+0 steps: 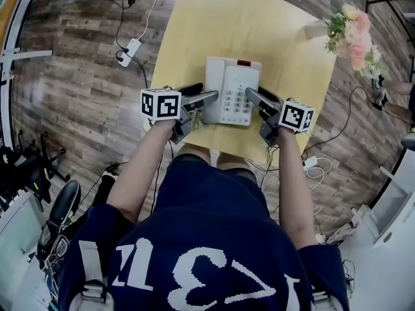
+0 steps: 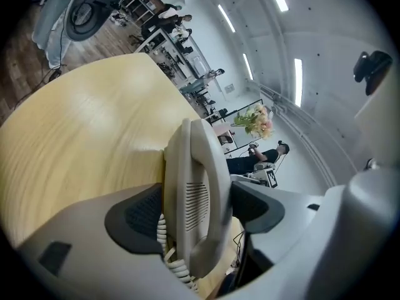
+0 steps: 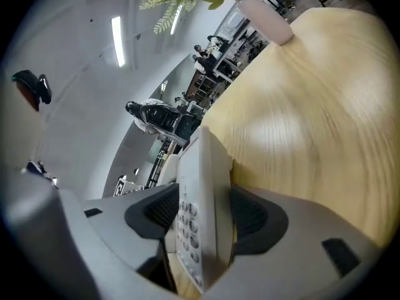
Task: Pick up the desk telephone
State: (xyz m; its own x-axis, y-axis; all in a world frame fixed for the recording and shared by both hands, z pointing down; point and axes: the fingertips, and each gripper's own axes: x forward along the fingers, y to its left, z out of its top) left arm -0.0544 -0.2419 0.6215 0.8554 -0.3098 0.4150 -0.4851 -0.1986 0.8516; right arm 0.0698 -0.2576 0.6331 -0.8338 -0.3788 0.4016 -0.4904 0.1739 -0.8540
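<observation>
My left gripper (image 1: 204, 94) and right gripper (image 1: 255, 93) gape wide, straddling the desk telephone (image 1: 233, 76) without squeezing; flowers (image 1: 353, 34) stand well apart at the far corner of the table (image 1: 214, 18).

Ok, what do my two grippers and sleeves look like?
The left gripper and right gripper are grey, each with dark textured pads and a white cube bearing black square markers. The shirt is navy, short-sleeved, with white print.

Light wooden bench (image 1: 194, 18), rounded corners. On it: white desk telephone (image 1: 233, 86) towards near edge; flower vase (image 1: 319, 30) at far right edge.
</observation>
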